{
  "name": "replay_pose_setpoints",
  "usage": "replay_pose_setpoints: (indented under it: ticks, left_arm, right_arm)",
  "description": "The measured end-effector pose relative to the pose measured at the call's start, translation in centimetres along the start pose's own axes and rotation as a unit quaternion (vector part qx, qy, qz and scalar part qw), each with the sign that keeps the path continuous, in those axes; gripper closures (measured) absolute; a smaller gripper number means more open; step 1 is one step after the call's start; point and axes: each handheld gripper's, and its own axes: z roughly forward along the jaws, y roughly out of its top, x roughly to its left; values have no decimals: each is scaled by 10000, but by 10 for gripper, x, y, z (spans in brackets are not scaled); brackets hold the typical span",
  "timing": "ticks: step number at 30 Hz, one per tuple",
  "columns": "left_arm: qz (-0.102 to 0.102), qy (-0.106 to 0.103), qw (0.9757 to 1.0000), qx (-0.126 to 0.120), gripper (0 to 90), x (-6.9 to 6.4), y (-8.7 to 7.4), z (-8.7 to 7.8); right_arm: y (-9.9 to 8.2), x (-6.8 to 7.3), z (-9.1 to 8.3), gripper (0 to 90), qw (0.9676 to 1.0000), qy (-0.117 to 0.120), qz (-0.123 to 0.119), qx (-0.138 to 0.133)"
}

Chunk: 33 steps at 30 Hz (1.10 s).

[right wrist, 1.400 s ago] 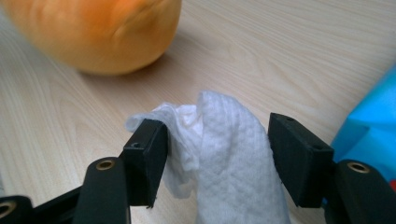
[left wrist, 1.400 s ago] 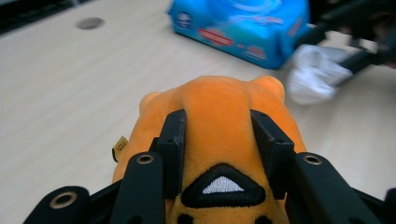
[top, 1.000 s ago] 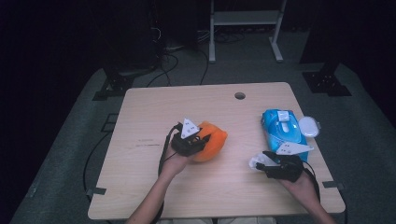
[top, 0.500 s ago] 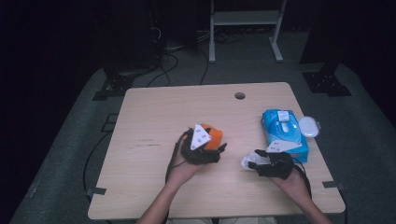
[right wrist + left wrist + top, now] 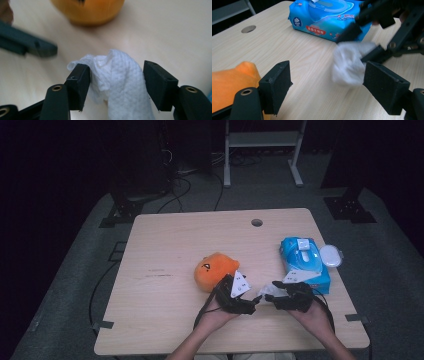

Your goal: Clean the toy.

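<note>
- A light wooden table (image 5: 175,245) with a pale grain is seen from the high view; a small round hole (image 5: 257,222) is cut near its far edge.
- The table is stood on a grey carpeted floor (image 5: 75,285), and the room around it is kept very dark.
- Behind the table, a pale metal frame with two legs (image 5: 262,150) is seen, and black cables (image 5: 175,195) are laid across the floor at the far left.
- A dark stand foot (image 5: 350,210) is placed on the floor at the far right.
- An orange round plush toy (image 5: 216,270) is laid near the middle of the table, just to the left of the left gripper (image 5: 252,305).
- A blue soft pack of wet wipes (image 5: 304,262) is placed at the right side of the table, with a white oval lid (image 5: 330,255) lying open beside it on the right.
- A crumpled white wipe (image 5: 120,77) is found between the jaws of the right gripper (image 5: 116,82), near the front of the table between the two hands; the left pad is pressed into it, but whether the right pad touches it cannot be told.
- The jaws of the left gripper have just been opening and are now set apart, with only bare table between them; the wipe is just beyond its right jaw.
- The two grippers are held close together, tips almost meeting.
</note>
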Motion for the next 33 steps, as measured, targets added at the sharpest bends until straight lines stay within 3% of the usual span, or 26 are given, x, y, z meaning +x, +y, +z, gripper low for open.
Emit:
replay_pose_setpoints:
  ticks: [2,4,8,12,15,18,23,27,33]
  left_arm:
    - [0,29,10000,-29,216,1,0,-3]
    - [15,29,10000,-24,216,3,0,-8]
    - [-10,43,10000,-28,216,5,-1,-13]
    - [0,25,10000,13,216,5,-2,-16]
    - [-23,-40,10000,-1,216,4,-2,-19]
    - [-70,-91,9999,-27,215,6,-2,-24]
    - [-281,-90,9994,-166,203,16,-3,-38]
    - [-403,54,9989,-236,197,29,-6,-54]
    - [-637,303,9972,-261,182,48,-16,-79]
  right_arm:
    - [-6,-2,-1,386,9998,-147,-85,93]
    - [-12,-4,-3,385,9997,-128,-73,190]
    - [-28,-4,-6,384,9976,-279,-403,479]
    - [-38,-1,-14,392,9934,-712,-744,514]
    - [-38,-4,-19,384,9953,-659,-580,411]
    - [-35,-5,-27,374,9927,-686,-806,588]
    - [-33,-13,-44,362,9989,-283,-329,151]
    - [-35,-18,-50,355,9998,-185,-60,-87]
    - [-36,-21,-52,349,9996,-36,66,-287]
